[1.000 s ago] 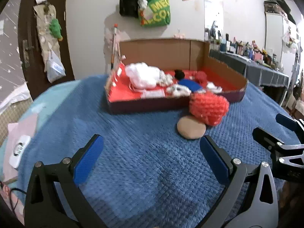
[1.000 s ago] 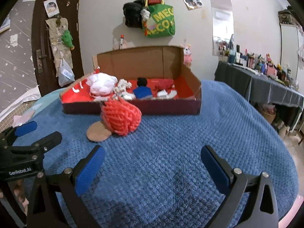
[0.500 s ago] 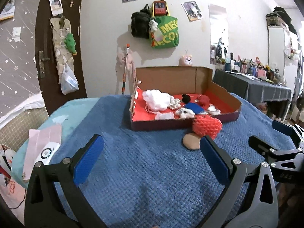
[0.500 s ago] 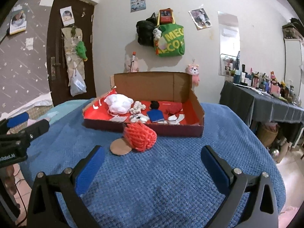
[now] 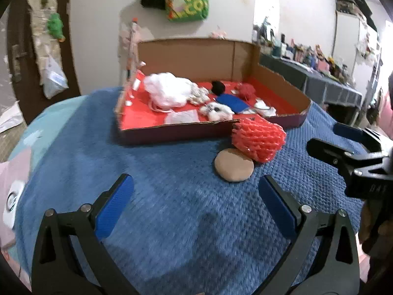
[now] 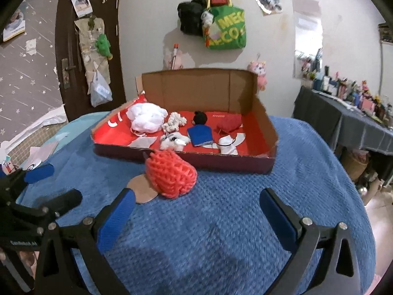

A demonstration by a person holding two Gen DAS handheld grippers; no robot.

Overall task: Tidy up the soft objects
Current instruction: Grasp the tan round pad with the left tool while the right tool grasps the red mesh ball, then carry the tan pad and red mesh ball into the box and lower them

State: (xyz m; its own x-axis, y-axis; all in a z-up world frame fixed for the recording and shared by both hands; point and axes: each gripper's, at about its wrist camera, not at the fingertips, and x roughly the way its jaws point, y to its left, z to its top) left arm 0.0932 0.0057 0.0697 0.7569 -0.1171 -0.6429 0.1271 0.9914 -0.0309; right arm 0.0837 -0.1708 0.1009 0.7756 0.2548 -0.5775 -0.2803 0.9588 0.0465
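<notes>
A red foam net [image 5: 259, 139] [image 6: 170, 175] lies on the blue blanket against the front wall of a cardboard tray [image 5: 176, 132] [image 6: 260, 164] with a red floor. A tan round pad [image 5: 233, 168] [image 6: 140, 188] lies beside the net, touching it. In the tray lie a white fluffy bundle [image 5: 167, 89] [image 6: 147, 116], a blue pad [image 5: 232, 102] [image 6: 200, 134], a black ball [image 5: 218, 87] and a red knit piece [image 6: 229, 124]. My left gripper [image 5: 194, 196] is open and empty, short of the pad. My right gripper [image 6: 196, 209] is open and empty, just short of the net.
The blue blanket [image 5: 147, 209] covers a round table. A pink case with a white device [image 5: 12, 194] lies at its left edge. A dark table with small bottles [image 6: 343, 113] stands at the right. Bags [image 6: 221, 29] hang on the back wall.
Both grippers have moved closer to the net and the tray after backing away earlier. Both stay open. The objects have not moved.
</notes>
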